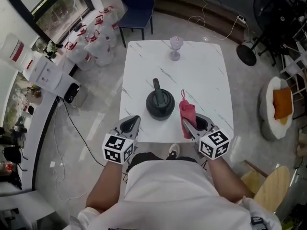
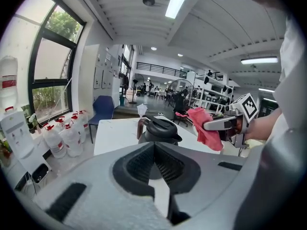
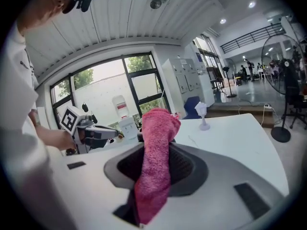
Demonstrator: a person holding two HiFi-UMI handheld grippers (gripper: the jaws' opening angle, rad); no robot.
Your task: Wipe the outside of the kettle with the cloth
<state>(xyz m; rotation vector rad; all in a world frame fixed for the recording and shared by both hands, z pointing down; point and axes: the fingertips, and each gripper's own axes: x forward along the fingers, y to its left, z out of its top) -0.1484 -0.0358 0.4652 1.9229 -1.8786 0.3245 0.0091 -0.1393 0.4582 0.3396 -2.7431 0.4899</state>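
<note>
Head view showed the kettle [image 1: 160, 104] on the surface [image 1: 201, 66], just left of the cloth [image 1: 186, 110] clamped in the right gripper [image 1: 188, 124] jaws, its handle running away from the person. The left gripper [image 1: 131, 124], jaws shut and empty, flanked the other side. Right gripper view hid the kettle behind the cloth; left gripper view showed its side.

White marble table [image 1: 201, 71], blue chair [image 1: 139, 6], grey floor [image 1: 96, 143]
</note>
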